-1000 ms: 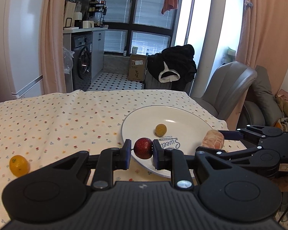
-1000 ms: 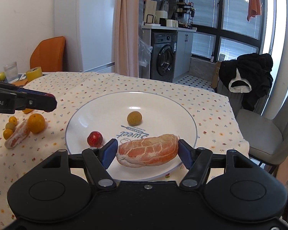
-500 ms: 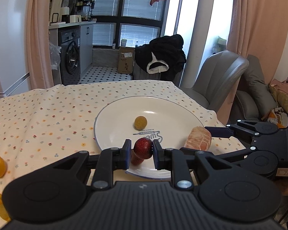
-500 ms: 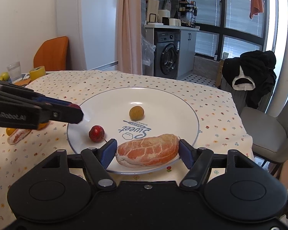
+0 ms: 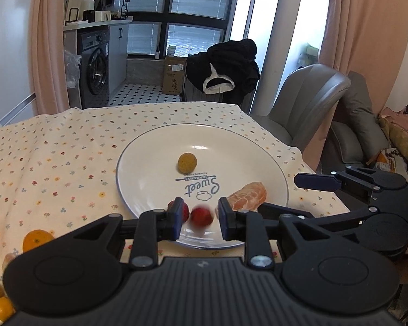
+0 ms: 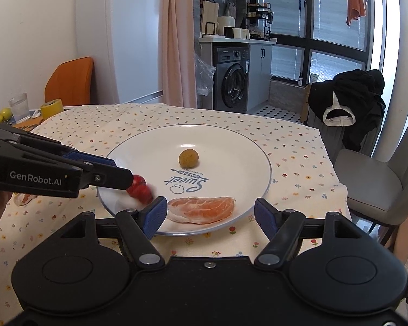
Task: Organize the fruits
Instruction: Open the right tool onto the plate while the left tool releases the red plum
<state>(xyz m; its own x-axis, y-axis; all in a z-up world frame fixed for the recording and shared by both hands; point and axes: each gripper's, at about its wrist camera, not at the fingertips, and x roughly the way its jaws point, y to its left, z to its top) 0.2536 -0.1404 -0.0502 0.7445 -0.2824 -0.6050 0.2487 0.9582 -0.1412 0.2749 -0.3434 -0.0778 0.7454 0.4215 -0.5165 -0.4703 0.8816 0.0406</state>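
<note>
Both tools stand wide, the left tool (image 5: 199,217) around a blurred red fruit (image 5: 201,217) (gripped by neither finger) and the right tool (image 6: 210,212) around the orange segment (image 6: 204,212), on the plate (image 6: 231,146) near the table's front edge.

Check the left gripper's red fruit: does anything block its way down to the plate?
Nothing visible does. The red fruit, blurred, sits loose between the open left gripper fingers just over the plate; the orange segment lies beside it.
</note>
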